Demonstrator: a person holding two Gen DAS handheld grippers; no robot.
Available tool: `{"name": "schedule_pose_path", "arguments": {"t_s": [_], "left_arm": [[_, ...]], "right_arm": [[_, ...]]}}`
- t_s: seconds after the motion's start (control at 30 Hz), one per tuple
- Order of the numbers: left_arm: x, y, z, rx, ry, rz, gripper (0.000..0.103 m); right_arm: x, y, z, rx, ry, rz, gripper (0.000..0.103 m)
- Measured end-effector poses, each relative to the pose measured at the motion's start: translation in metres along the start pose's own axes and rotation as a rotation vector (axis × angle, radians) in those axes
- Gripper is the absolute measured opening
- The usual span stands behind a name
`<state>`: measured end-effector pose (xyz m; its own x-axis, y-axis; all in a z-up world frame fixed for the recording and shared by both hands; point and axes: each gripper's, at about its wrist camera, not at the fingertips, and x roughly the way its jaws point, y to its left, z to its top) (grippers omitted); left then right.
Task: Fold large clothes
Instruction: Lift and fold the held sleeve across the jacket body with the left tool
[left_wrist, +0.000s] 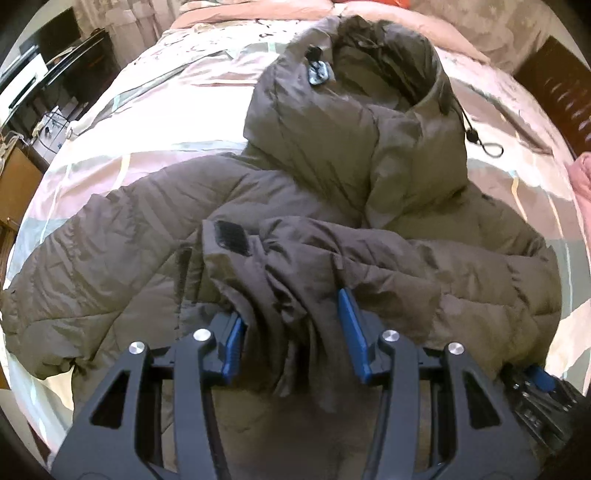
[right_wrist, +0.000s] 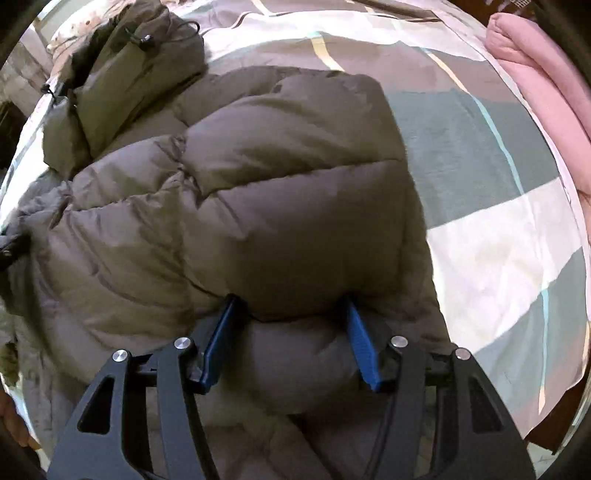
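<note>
Garment: a grey-brown hooded puffer jacket (left_wrist: 317, 192) lies spread across the bed (left_wrist: 155, 110), hood toward the pillows, so there is a broad flat surface to fold on.

Hood: the hood (left_wrist: 373, 77) sits puffed up at the far end with its drawcord and toggle (left_wrist: 476, 140) trailing onto the sheet; it looks left alone for a later fold.

Left gripper: the left gripper (left_wrist: 291, 325) has a bunched sleeve end between its blue fingers (left_wrist: 352, 332). The cuff (left_wrist: 231, 238), with its dark hook-and-loop patch, flops over the jacket's middle. The jaws stand fairly wide, but the fabric fills the gap, so I take it as grasping the sleeve to lay it across the body.

Right gripper: the right gripper (right_wrist: 291, 332) is pressed into a thick quilted edge of the jacket (right_wrist: 266, 206), padding bulging between the fingers (right_wrist: 360, 347). It seems to be clamped on that edge, probably to steady or carry the side inward.

Bedding: the striped sheet (right_wrist: 491, 229) shows bare on the right, with a pink blanket (right_wrist: 535, 66) pushed to the margin, out of the way.

Progress: early, by my reading; sleeves going in, body not yet folded.

Risk: the slick, lofty shell may spring back open once let go.
</note>
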<state>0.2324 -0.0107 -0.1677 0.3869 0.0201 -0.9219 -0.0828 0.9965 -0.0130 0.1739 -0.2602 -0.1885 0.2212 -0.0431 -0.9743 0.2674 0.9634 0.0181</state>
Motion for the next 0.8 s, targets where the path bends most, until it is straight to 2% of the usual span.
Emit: {"name": "schedule_pose_path", "arguments": {"t_s": [0.03,0.07,0.1,0.13,0.17,0.27,0.33,0.37,0.43,0.5,0.53,0.57,0.63,0.77,0.8], "left_arm": [[-0.005,0.007,0.001,-0.016,-0.001,-0.009,0.058],[-0.012,0.015,0.003,-0.036,-0.004,-0.022,0.076],[-0.022,0.028,0.005,-0.068,-0.017,-0.04,0.092],[-0.032,0.041,0.005,-0.102,-0.036,-0.057,0.096],[-0.047,0.063,0.005,-0.152,-0.07,-0.086,0.097],[-0.065,0.114,0.002,-0.224,-0.105,-0.096,0.101],[-0.067,0.157,-0.002,-0.297,-0.09,-0.08,0.101],[-0.065,0.187,-0.007,-0.371,-0.068,-0.093,0.101],[-0.055,0.247,-0.024,-0.558,-0.011,-0.164,0.101],[-0.041,0.311,-0.057,-0.818,0.062,-0.253,0.101],[-0.034,0.334,-0.074,-0.919,0.104,-0.264,0.101],[-0.027,0.359,-0.093,-1.014,0.147,-0.254,0.101],[-0.018,0.401,-0.121,-1.139,0.165,-0.222,0.101],[-0.009,0.452,-0.144,-1.223,0.13,-0.117,0.101],[-0.006,0.457,-0.147,-1.23,0.122,-0.114,0.101]], "right_arm": [[-0.003,-0.001,0.001,0.021,0.004,0.008,0.06],[-0.008,-0.004,0.002,0.047,0.008,0.029,0.062],[-0.016,-0.007,0.002,0.078,0.007,0.081,0.073],[-0.024,-0.008,0.002,0.099,-0.001,0.136,0.08],[-0.03,-0.008,0.0,0.109,-0.011,0.164,0.09],[-0.046,0.002,-0.007,0.075,-0.038,0.188,0.091],[-0.048,0.012,-0.014,0.03,-0.03,0.194,0.091],[-0.048,0.016,-0.019,0.015,-0.022,0.195,0.091],[-0.046,0.027,-0.024,-0.015,0.007,0.205,0.091],[-0.046,0.036,-0.031,-0.032,0.024,0.211,0.091],[-0.047,0.039,-0.035,-0.039,0.029,0.208,0.091],[-0.046,0.044,-0.035,-0.048,0.032,0.204,0.091],[-0.046,0.048,-0.038,-0.057,0.033,0.196,0.091],[-0.043,0.05,-0.04,-0.054,0.047,0.193,0.091],[-0.041,0.051,-0.04,-0.055,0.051,0.193,0.091]]}}
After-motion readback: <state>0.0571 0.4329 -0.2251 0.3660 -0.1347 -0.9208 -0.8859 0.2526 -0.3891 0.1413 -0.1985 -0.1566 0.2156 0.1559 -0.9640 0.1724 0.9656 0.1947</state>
